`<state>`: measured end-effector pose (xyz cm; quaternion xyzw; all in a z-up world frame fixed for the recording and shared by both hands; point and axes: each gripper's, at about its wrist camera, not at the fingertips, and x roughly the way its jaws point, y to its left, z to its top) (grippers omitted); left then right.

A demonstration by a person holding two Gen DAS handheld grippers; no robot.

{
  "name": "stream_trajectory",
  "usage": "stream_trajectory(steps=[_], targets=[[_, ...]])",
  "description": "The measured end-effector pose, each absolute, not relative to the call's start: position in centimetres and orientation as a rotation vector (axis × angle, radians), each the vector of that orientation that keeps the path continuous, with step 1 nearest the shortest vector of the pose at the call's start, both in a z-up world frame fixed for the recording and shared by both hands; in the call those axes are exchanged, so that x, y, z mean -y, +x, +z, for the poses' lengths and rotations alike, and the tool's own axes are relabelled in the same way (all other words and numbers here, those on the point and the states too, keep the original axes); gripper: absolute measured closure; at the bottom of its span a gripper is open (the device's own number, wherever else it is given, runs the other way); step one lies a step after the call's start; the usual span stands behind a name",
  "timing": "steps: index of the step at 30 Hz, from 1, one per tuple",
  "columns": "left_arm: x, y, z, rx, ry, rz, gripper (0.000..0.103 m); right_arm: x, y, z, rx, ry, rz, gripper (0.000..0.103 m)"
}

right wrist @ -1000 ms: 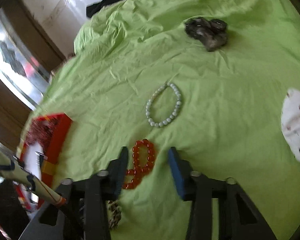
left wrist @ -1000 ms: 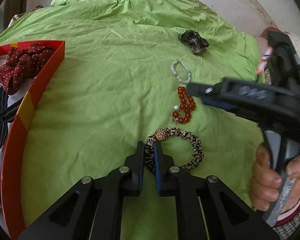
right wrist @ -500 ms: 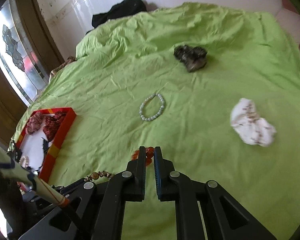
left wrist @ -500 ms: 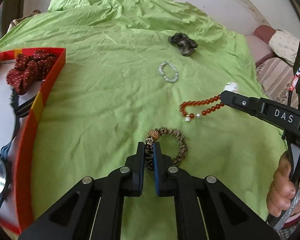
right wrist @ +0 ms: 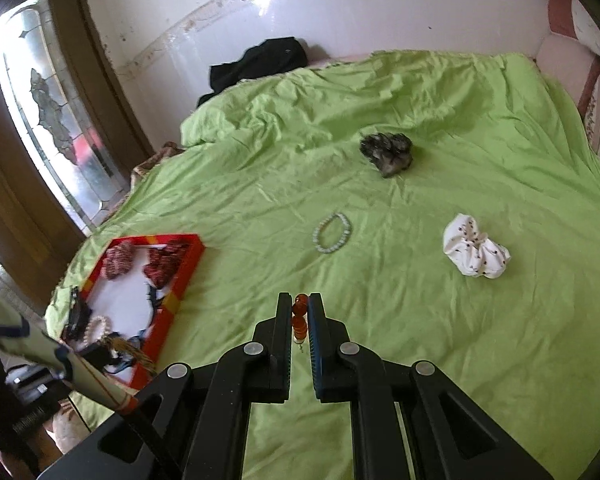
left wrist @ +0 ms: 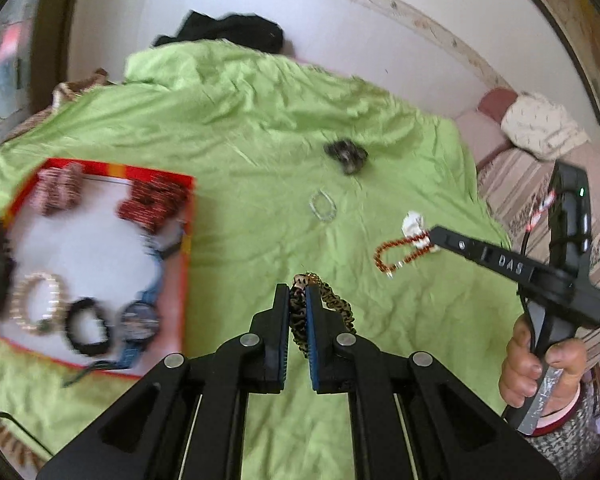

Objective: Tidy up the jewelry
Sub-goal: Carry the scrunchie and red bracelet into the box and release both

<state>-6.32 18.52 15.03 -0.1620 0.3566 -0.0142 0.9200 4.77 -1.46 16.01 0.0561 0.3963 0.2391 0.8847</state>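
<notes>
My left gripper (left wrist: 298,294) is shut on a leopard-print scrunchie (left wrist: 332,306) with a gold bead and holds it above the green bedspread (left wrist: 240,152). My right gripper (right wrist: 300,305) is shut on a red bead bracelet (right wrist: 299,316); in the left wrist view that bracelet (left wrist: 392,254) dangles from the gripper's tip (left wrist: 432,236). A red-rimmed tray (left wrist: 186,240) with a white floor lies at the left, holding scrunchies, a pearl bracelet (left wrist: 38,302), a watch and other pieces. A pale bead bracelet (right wrist: 332,233) lies loose on the bed.
A dark scrunchie (right wrist: 388,152) lies further back on the bed and a white dotted scrunchie (right wrist: 474,254) at the right. Black clothing (right wrist: 260,64) is bunched against the far wall. A glass-panelled door (right wrist: 48,108) stands at the left. A hand (left wrist: 532,368) grips the right tool.
Both grippers rose from the bed. The right one closed on the red bracelet and lifted it; the left carried the leopard scrunchie up, and the tray came fully into view.
</notes>
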Motion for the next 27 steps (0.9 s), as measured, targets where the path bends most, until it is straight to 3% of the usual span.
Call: stream_trajectory(steps=[16,27], targets=[[-32.3,-9.5,17.8,-0.675,-0.355,0.21,0.096,-6.7,1.5,18.4,-0.807,-0.003,0.62,0.095],[-37.8,-3.5,12.9,-0.78,-0.417,0.232,0.096,-15.9,1.2,17.4,-0.855,-0.107,0.721,0.095]])
